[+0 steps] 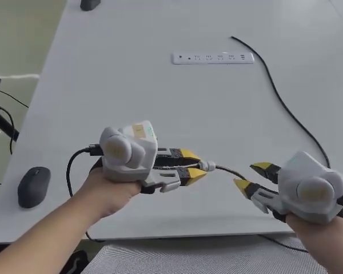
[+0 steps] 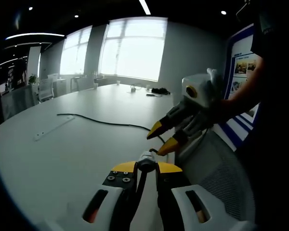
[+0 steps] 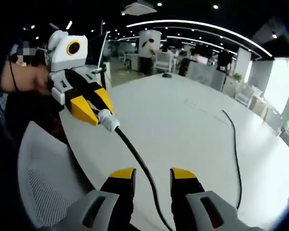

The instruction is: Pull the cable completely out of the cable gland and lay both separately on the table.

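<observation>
The cable gland's (image 1: 206, 166) rear end is hidden between the fingers (image 1: 188, 154) of the left gripper (image 1: 199, 165). In the right gripper view the cable (image 3: 135, 156) runs off the bottom edge. The head view's top edge crops a dark object (image 1: 90, 4).

Head view: from the headset, steeply down on the pale grey tabletop (image 1: 160, 103), both claws close. Left gripper view peers along its jaws at the yellow-tipped right gripper (image 2: 160, 139); right gripper view faces back at the left gripper (image 3: 97, 111). All share the white plastic cable gland (image 1: 206, 166) at the left claw's tip.
</observation>
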Available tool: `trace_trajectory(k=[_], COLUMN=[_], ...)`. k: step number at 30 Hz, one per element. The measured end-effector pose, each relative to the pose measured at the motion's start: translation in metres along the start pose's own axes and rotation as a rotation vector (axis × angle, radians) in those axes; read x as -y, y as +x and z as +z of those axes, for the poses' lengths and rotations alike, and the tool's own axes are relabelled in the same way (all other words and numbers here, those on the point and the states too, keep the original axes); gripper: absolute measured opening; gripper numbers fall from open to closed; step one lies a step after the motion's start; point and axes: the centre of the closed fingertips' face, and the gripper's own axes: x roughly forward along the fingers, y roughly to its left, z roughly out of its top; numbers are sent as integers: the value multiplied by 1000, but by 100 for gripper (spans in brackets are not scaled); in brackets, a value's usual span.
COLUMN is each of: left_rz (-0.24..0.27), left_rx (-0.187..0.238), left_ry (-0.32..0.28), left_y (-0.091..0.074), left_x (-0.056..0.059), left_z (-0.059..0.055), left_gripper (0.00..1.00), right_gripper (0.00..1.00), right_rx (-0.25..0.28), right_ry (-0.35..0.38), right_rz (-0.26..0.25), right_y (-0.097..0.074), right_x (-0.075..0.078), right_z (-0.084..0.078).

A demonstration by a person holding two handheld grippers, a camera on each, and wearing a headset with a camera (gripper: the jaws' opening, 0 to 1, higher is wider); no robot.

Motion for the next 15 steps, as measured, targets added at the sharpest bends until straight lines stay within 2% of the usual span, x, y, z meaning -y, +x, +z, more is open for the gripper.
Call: trace_trajectory(k=[2,7,10,15], left_rz=[-1,-3,-3,-3], left_rx=[-1,3,-1,-1], left_ry=[1,2,0,-1], left_y=[0,0,0,0], left_x=[-1,0,0,-1], left_z=[-1,0,0,-1], left_gripper=[15,15,15,15], right_gripper=[25,23,18,17], right_rx=[5,-1,5,4], right_ry=[-135,-293,-353,-404], right_rz=[11,56,71,95], right_y=[0,9,14,17], right_x=[-6,-21,-27,-36], right_z=[14,32,38,43])
